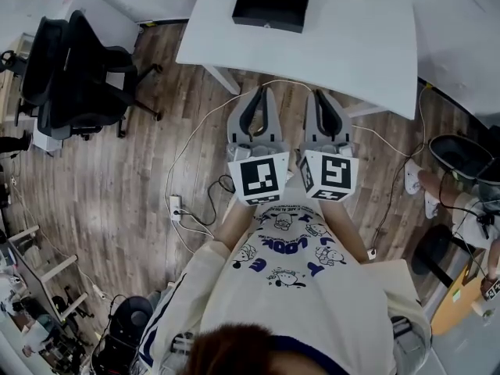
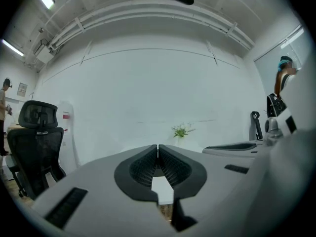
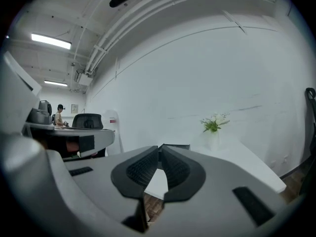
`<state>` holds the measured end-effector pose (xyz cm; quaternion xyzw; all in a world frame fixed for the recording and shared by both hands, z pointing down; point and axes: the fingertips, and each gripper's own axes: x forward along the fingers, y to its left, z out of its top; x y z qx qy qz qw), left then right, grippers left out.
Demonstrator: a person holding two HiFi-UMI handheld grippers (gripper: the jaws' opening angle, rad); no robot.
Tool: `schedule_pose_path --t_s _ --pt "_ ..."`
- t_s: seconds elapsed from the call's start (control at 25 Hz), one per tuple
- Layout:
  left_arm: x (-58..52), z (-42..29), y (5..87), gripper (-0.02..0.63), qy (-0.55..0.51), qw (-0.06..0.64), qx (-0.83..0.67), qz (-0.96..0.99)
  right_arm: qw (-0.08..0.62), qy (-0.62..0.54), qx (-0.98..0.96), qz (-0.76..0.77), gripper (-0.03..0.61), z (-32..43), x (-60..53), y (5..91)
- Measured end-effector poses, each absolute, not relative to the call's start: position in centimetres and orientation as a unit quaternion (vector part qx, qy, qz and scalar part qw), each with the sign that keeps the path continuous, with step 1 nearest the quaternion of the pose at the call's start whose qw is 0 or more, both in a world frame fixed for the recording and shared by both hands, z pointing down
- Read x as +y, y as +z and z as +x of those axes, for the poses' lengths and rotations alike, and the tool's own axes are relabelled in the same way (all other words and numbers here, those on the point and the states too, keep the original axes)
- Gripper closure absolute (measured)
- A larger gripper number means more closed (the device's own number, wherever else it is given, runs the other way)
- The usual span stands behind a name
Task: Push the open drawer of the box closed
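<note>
The black box stands at the far side of the white table, its drawer front facing me. Both grippers hang side by side over the wooden floor, short of the table's near edge and close to my torso. The left gripper is shut with nothing between its jaws; in its own view the left gripper has its tips touching. The right gripper is also shut and empty. In the right gripper view the right gripper points at the box, whose dark edge shows just beyond the tips.
Black office chairs stand left of the table. A power strip and cables lie on the floor. A small plant sits on the table's far end. Another person's feet and a bin are at the right.
</note>
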<state>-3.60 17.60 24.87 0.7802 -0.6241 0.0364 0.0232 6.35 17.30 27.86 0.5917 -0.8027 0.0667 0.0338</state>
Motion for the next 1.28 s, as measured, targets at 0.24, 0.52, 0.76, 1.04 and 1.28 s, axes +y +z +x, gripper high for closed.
schedule_pose_path --t_s 0.24,0.52,0.76,1.04,1.28 --pt "12.6 -3.9 24.6 0.592 0.037 0.029 -0.617 0.786 0.036 0.064 -0.799 0.596 0.537 6.1 12.7 27.5" --pt "7.7 -5.3 25.5 0.592 0.043 0.04 -0.608 0.792 0.047 0.07 -0.789 0.609 0.537 5.1 8.0 28.4" --pt "4.5 -5.8 26.7 0.592 0.053 0.052 -0.594 0.801 0.049 0.075 -0.777 0.623 0.537 4.7 4.7 29.0" --pt "1.6 -6.5 27.6 0.592 0.064 0.057 -0.575 0.814 0.051 0.079 -0.766 0.636 0.537 3.9 1.9 29.6" --pt "0.2 -6.9 29.0 0.592 0.074 0.075 -0.571 0.814 0.062 0.09 -0.758 0.643 0.537 4.1 1.0 30.5"
